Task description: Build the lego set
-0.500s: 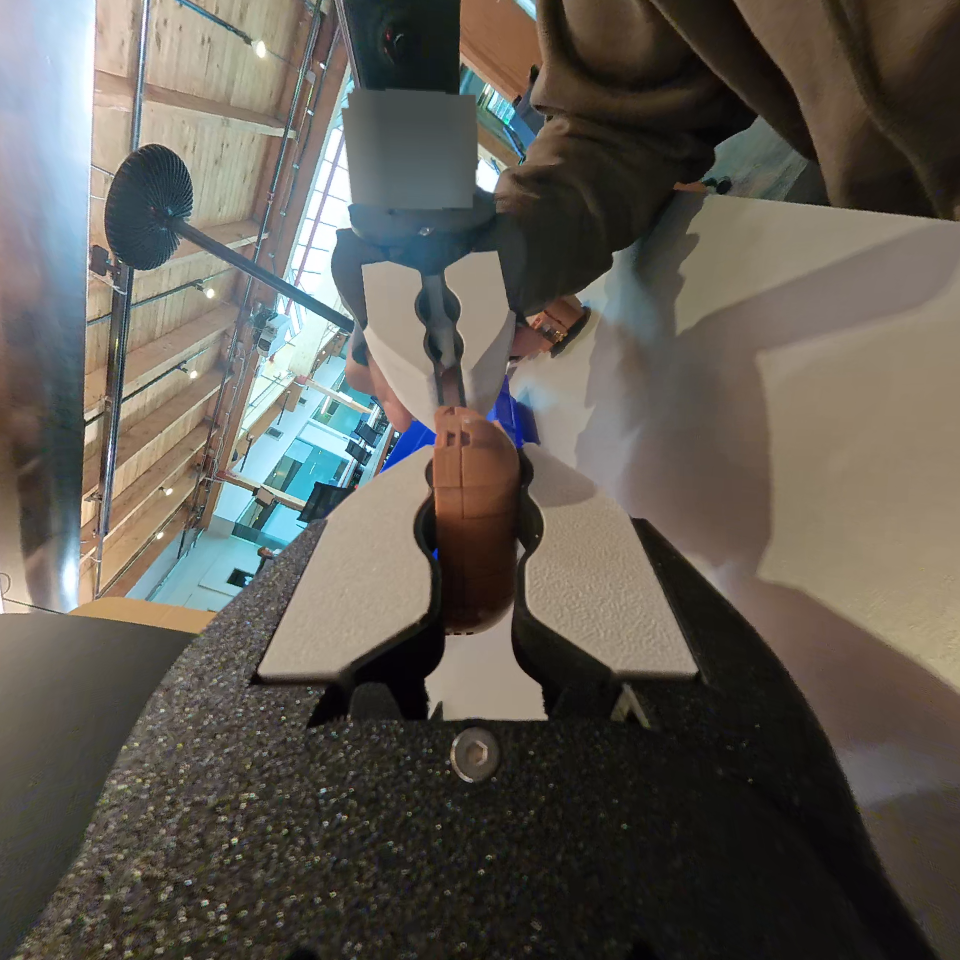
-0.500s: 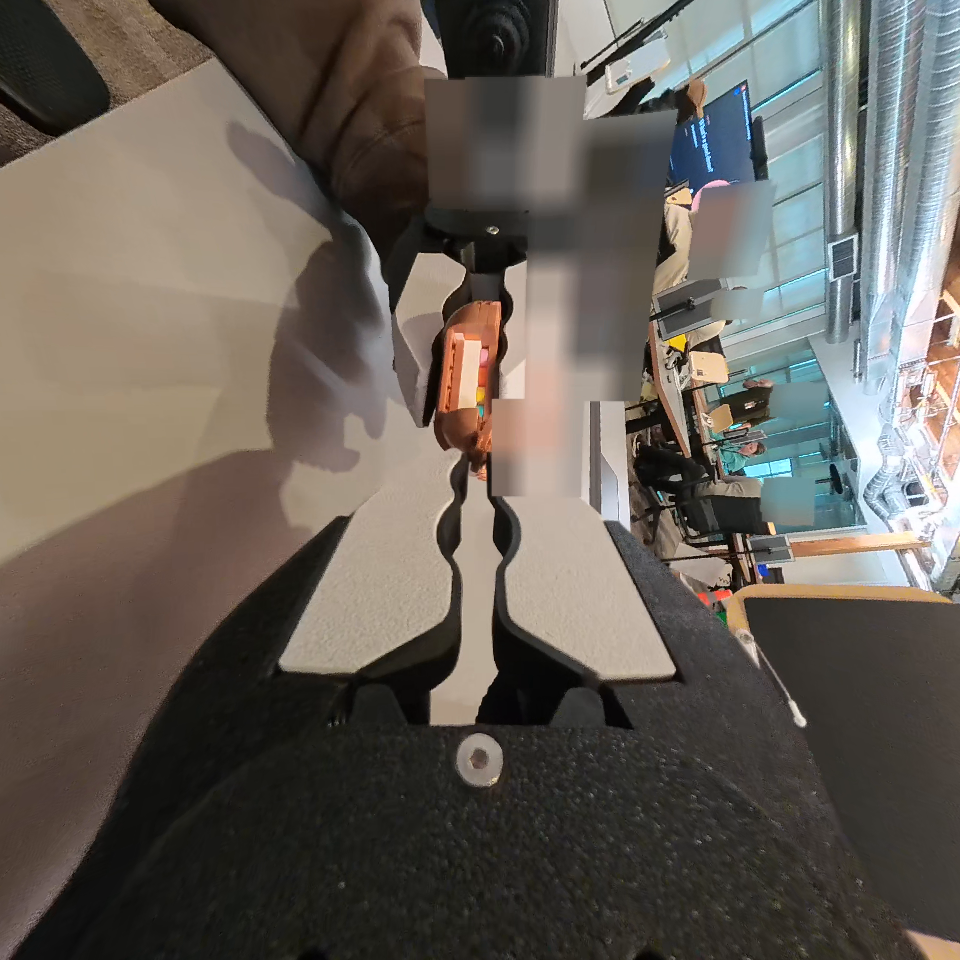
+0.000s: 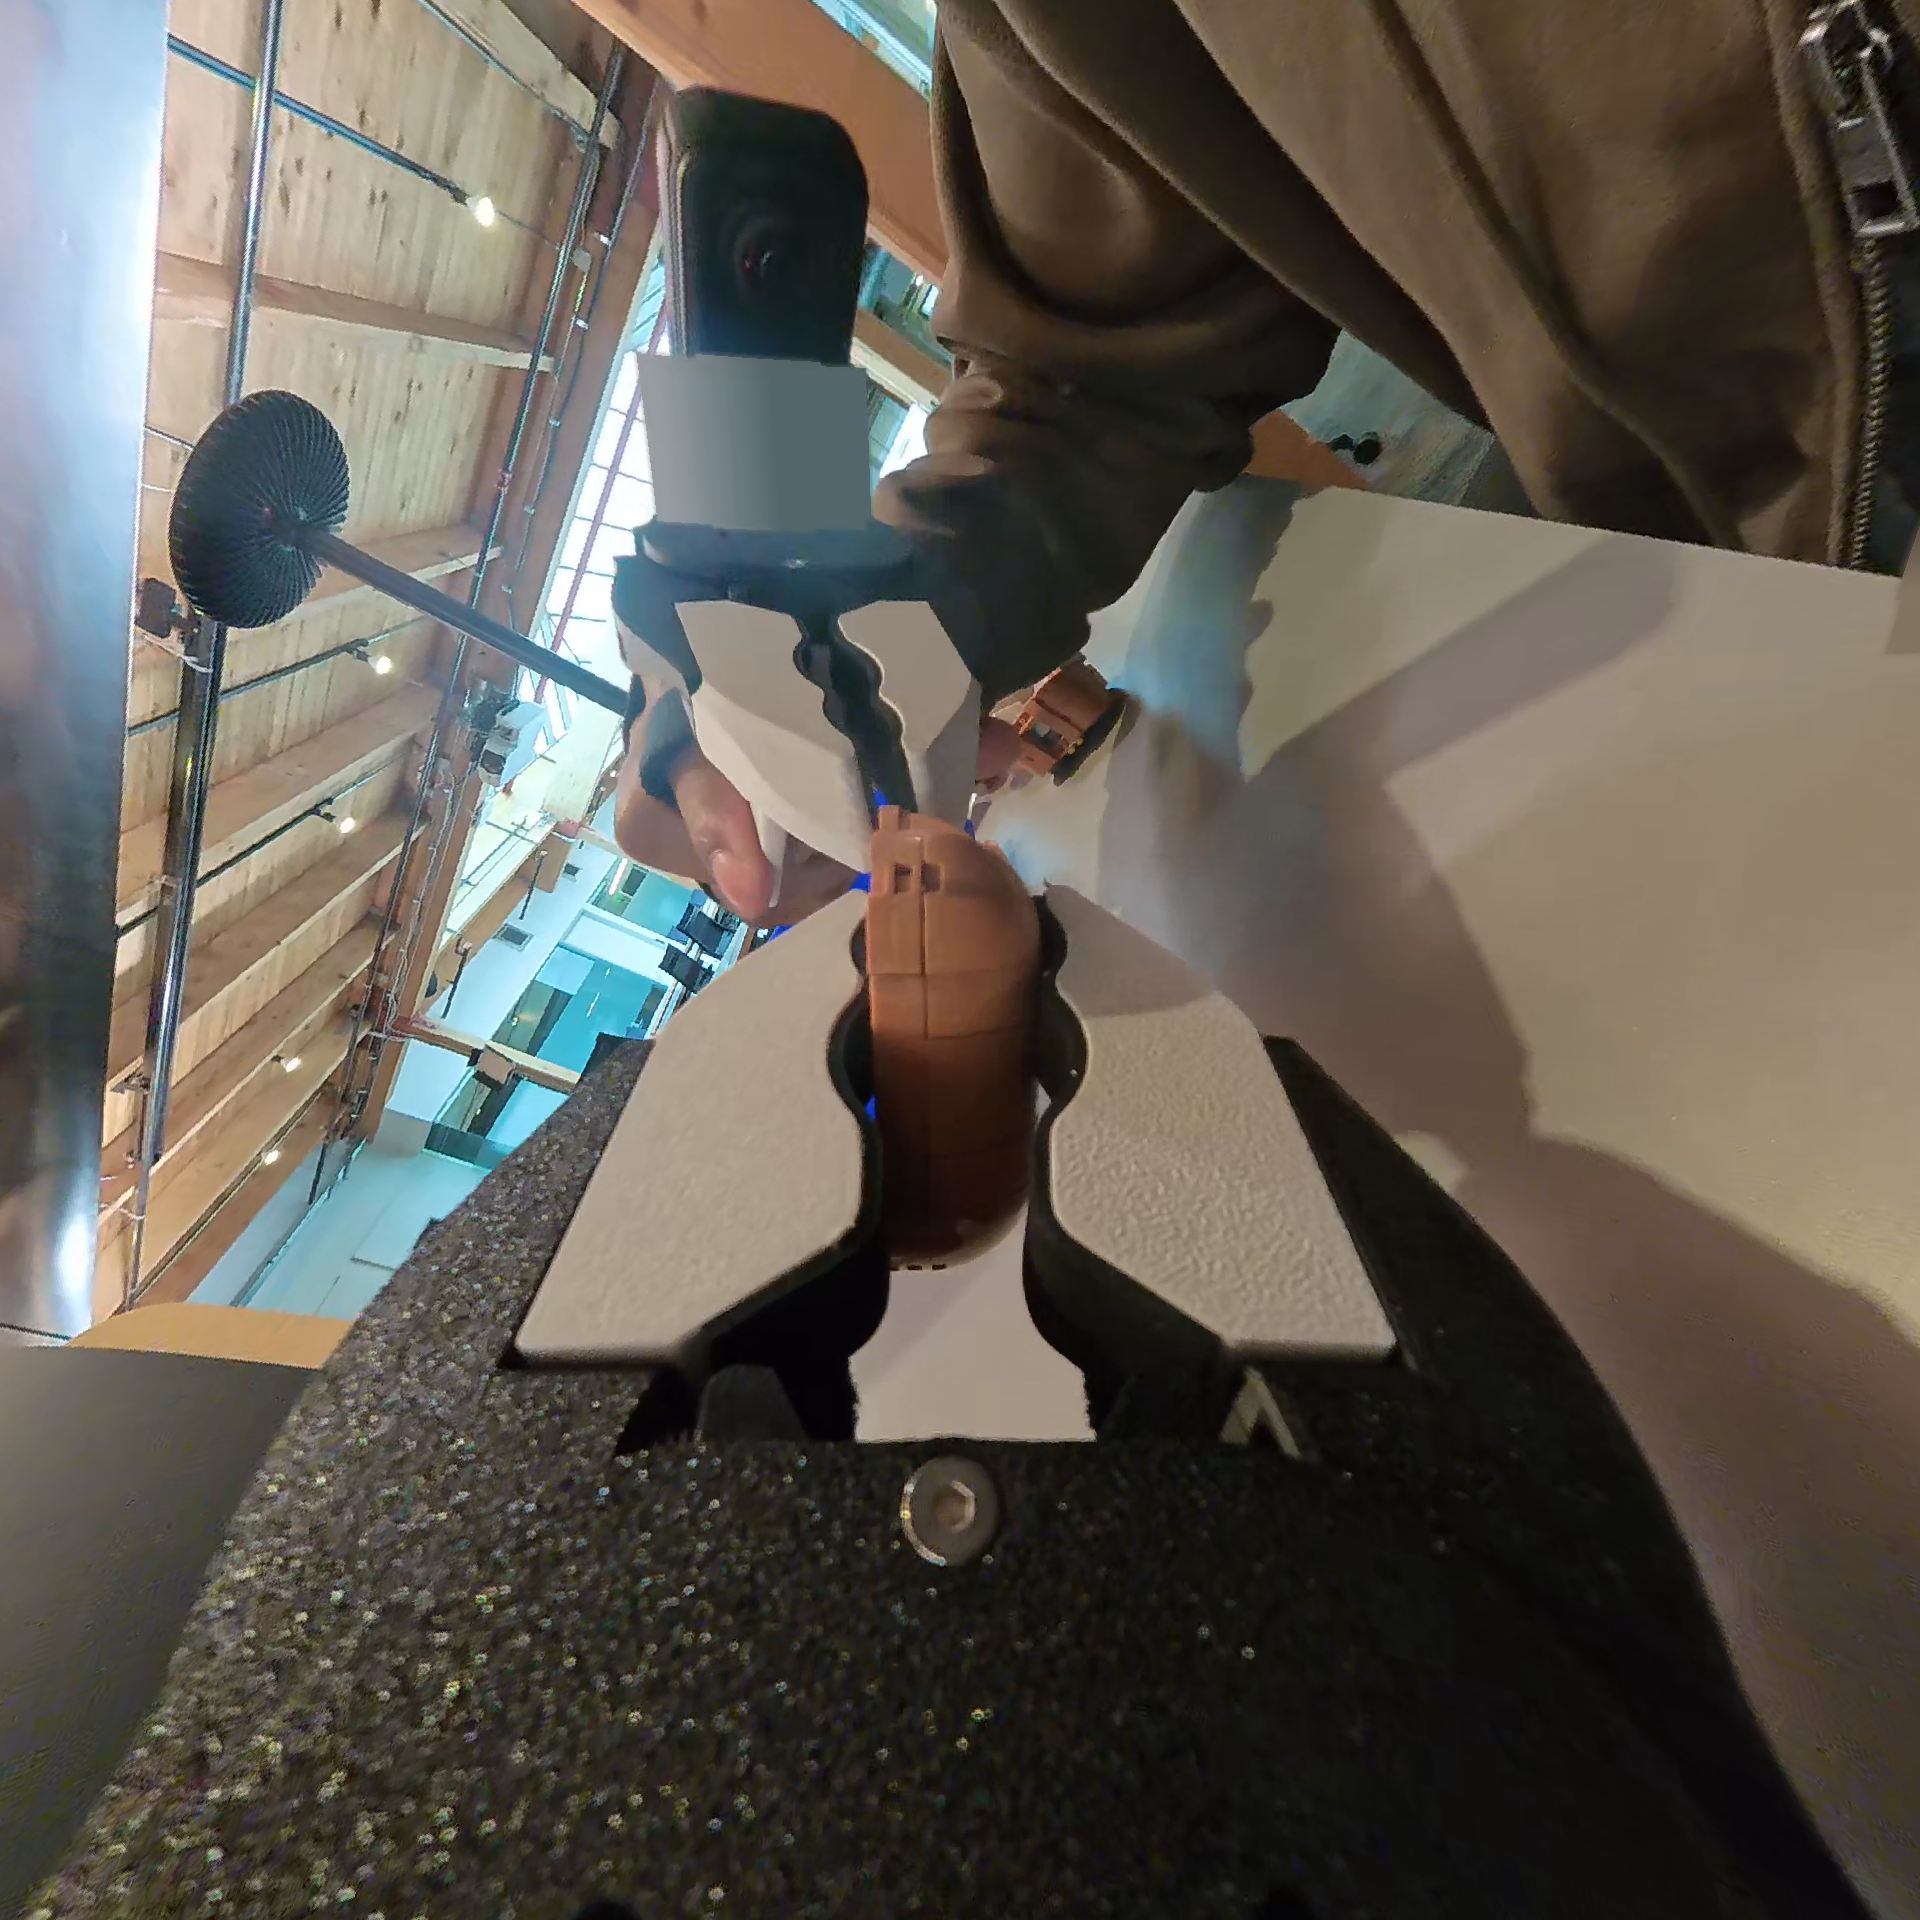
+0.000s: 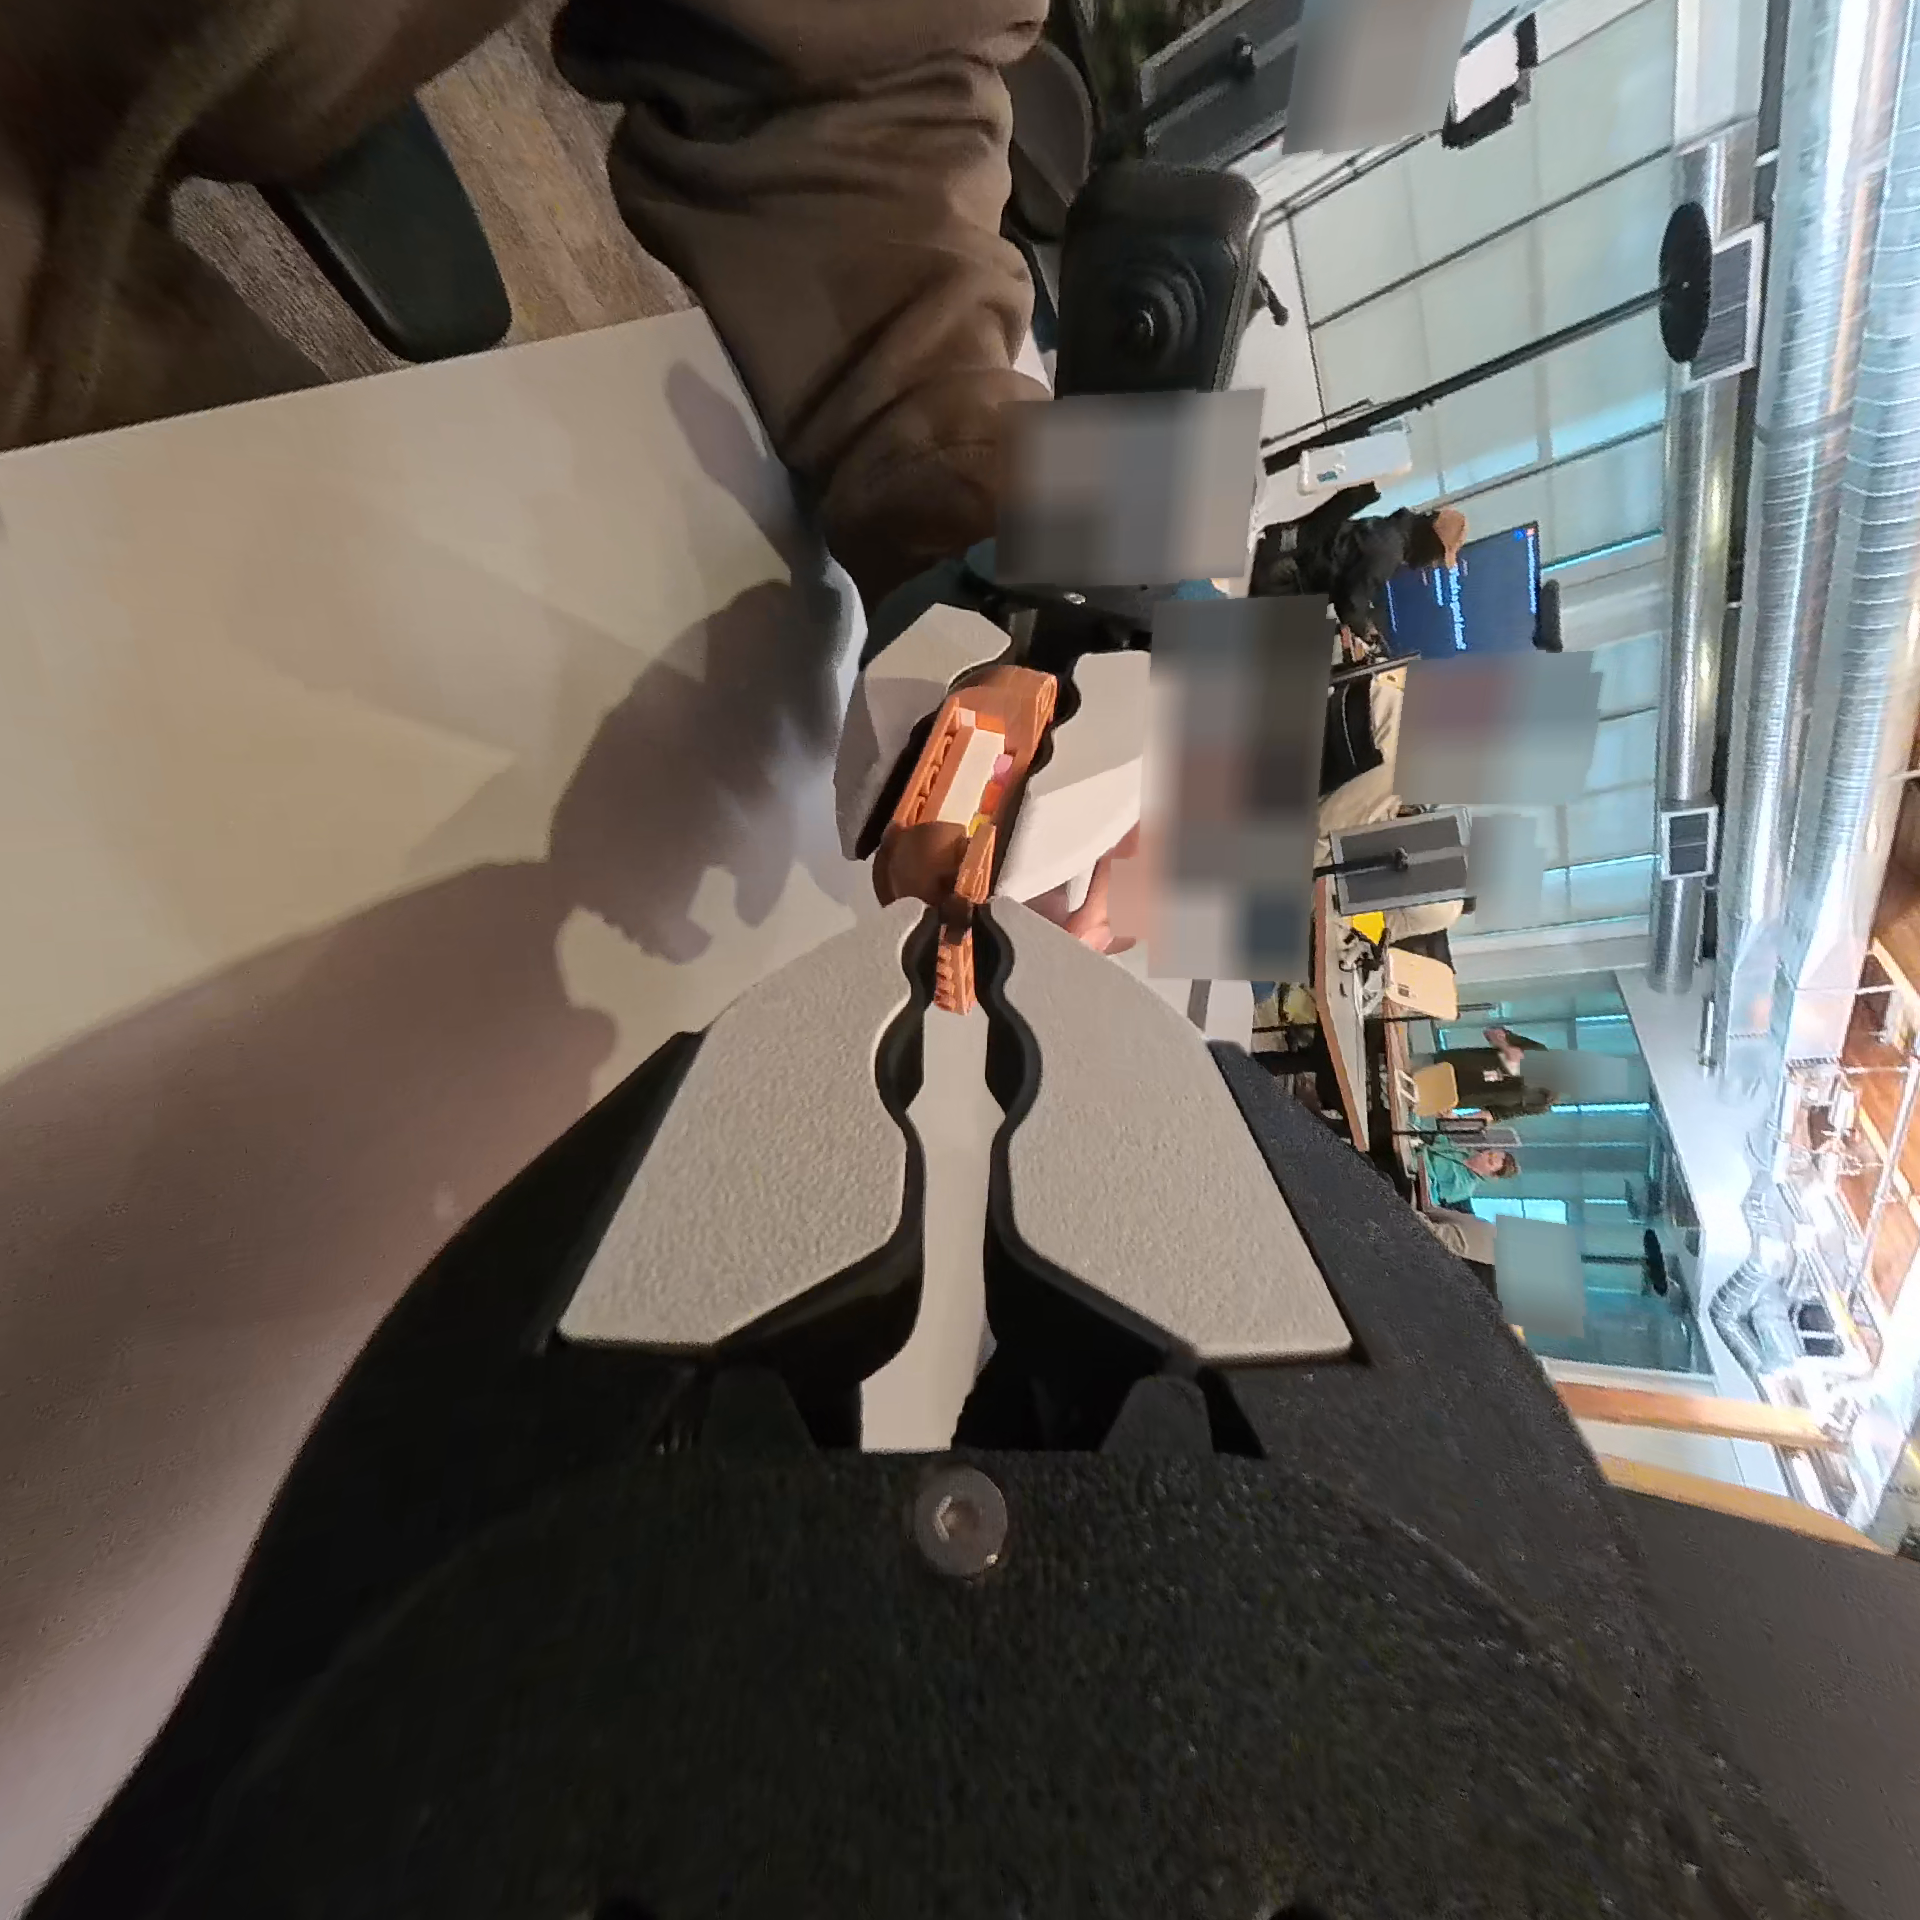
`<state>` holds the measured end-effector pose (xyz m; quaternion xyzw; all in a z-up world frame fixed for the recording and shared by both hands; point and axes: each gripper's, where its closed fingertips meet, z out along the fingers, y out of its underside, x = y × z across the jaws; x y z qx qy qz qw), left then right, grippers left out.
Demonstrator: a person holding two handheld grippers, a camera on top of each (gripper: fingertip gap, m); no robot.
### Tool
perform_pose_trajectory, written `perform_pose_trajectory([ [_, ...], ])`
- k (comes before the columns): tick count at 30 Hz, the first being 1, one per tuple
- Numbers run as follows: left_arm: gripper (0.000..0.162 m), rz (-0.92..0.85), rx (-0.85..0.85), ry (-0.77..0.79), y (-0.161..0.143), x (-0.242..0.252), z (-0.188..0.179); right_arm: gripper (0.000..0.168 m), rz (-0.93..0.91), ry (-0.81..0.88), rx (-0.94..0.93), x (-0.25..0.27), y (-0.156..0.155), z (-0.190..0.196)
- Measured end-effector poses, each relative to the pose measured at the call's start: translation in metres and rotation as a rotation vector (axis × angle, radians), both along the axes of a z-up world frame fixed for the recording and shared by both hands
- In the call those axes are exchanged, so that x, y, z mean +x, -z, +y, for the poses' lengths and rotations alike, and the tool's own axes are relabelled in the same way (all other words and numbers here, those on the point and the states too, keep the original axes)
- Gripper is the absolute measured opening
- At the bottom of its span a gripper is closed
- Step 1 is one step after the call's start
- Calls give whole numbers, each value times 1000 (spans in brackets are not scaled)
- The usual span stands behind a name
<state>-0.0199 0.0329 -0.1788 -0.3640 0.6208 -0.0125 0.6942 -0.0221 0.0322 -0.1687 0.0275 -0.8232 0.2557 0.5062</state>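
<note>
In the left wrist view my left gripper is shut on a rounded brown lego assembly, held above the white table. My right gripper faces it tip to tip, touching the assembly's far end. In the right wrist view my right gripper is shut on a small ridged orange-brown lego piece, which meets the near end of the assembly. The assembly shows white and pink bricks inside, and sits in my left gripper. Both are held off the table.
Another brown lego part lies on the table behind the right gripper. A person's brown sleeves hang close over both grippers. A black chair stands past the table edge. Only a small space, under 4 cm, lies between the two pairs of fingers.
Both grippers have tilted and shifted slightly while staying tip to tip. The small orange-brown piece now shows between the right gripper's fingertips, against the assembly.
</note>
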Motion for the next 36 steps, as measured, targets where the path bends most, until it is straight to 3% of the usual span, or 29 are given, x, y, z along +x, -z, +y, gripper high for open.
perform_pose_trajectory([
  [14, 26, -11, 13, 17, -5, 5, -6, 17, -81, -80, -20, 9, -3, -5],
  [23, 26, -22, -4, -10, -2, 1, 0, 16, -79, -33, -89, 8, 3, 3],
  [36, 26, -2, -20, -9, 4, 5, 2, 7, -86, -34, -33, 2, 9, 1],
])
